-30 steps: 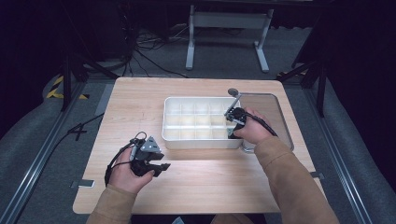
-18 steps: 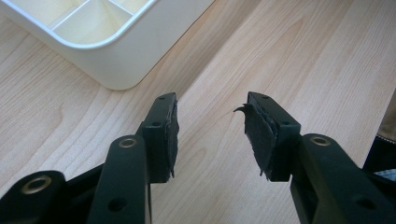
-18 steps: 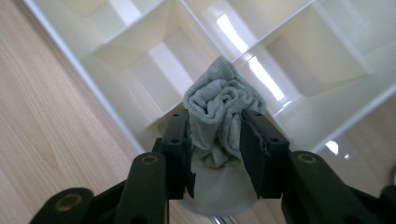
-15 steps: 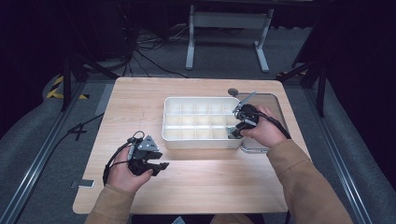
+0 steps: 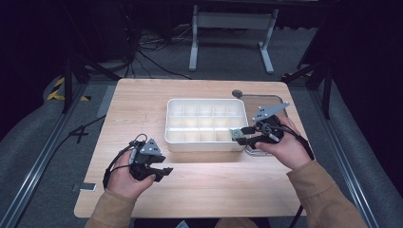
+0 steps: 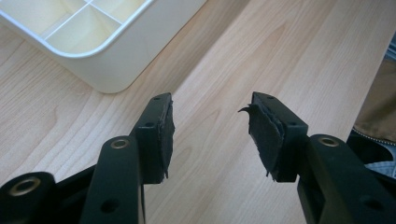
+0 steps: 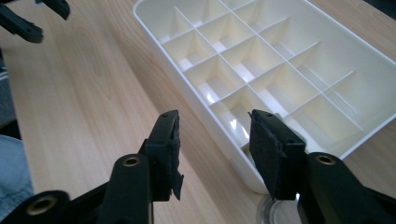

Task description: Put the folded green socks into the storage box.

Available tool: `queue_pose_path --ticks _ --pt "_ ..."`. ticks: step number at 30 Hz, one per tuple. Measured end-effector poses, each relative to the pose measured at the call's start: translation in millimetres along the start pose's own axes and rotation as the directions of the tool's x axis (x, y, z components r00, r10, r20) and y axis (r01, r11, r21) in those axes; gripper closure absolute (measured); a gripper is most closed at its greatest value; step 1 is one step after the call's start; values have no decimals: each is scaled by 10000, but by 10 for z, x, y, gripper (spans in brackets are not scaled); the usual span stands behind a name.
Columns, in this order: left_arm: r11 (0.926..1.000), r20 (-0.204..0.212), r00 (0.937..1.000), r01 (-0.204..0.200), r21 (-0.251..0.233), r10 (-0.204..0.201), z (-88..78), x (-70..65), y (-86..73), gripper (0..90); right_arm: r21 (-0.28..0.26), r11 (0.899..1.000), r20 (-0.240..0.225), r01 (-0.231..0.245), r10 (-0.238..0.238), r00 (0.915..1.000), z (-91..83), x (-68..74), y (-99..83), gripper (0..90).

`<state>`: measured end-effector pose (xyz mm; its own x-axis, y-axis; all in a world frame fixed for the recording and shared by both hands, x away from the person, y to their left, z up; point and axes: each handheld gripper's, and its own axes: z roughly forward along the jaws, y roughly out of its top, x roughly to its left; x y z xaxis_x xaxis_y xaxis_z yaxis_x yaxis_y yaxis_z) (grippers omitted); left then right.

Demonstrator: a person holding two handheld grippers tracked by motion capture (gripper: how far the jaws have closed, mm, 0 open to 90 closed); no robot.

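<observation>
In the high view, a white plastic tray divided into small compartments (image 5: pixel 206 124) sits in the middle of the pale wooden worktop (image 5: pixel 142 104). A clear lid with a round knob (image 5: pixel 259 100) lies flat beside its far right corner. The right claw (image 5: pixel 240 135) hangs at the tray's near right corner, its jaws apart, having just been opening with nothing between them. The left claw (image 5: pixel 164 172) rests low over bare wood, near the tray's front left corner but apart from it.

In the left gripper view, the left claw (image 6: pixel 212 135) stands wide, nothing between its pads, which have just spread further; the tray's rounded corner (image 6: pixel 100 74) lies ahead.

In the right gripper view, the right claw (image 7: pixel 215 149) gapes empty above the tray's near wall (image 7: pixel 205 119).
</observation>
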<state>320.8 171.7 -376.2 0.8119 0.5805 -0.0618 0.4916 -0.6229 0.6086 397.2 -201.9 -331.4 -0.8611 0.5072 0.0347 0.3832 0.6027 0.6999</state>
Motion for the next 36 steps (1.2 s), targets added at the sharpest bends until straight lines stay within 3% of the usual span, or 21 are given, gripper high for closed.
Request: queue_pose_path --ticks 6,13,16,25,29,36 --pt "9998 176 9998 -139 104 137 -39 -64 20 496 -462 9989 -195 -4 -5 9998 -49 126 -120 516" --pt "9992 297 9993 -230 342 220 -43 -94 6 483 -550 9979 -566 -328 297 9980 -12 271 -320 467" --pt "9990 365 9990 -271 361 258 -32 -112 16 477 -659 9968 -493 -458 426 9979 24 324 -434 438" --pt "9964 708 9971 -345 781 289 72 -126 12 477 -420 9976 -610 -547 521 9968 175 385 -631 429" --pt "9946 739 9970 -294 994 220 128 -110 -4 471 -351 9975 -407 -613 599 9974 352 426 -755 416" --pt "9859 859 9957 -490 1603 355 253 -89 -36 446 233 9995 -310 -215 222 9993 619 504 -954 397"
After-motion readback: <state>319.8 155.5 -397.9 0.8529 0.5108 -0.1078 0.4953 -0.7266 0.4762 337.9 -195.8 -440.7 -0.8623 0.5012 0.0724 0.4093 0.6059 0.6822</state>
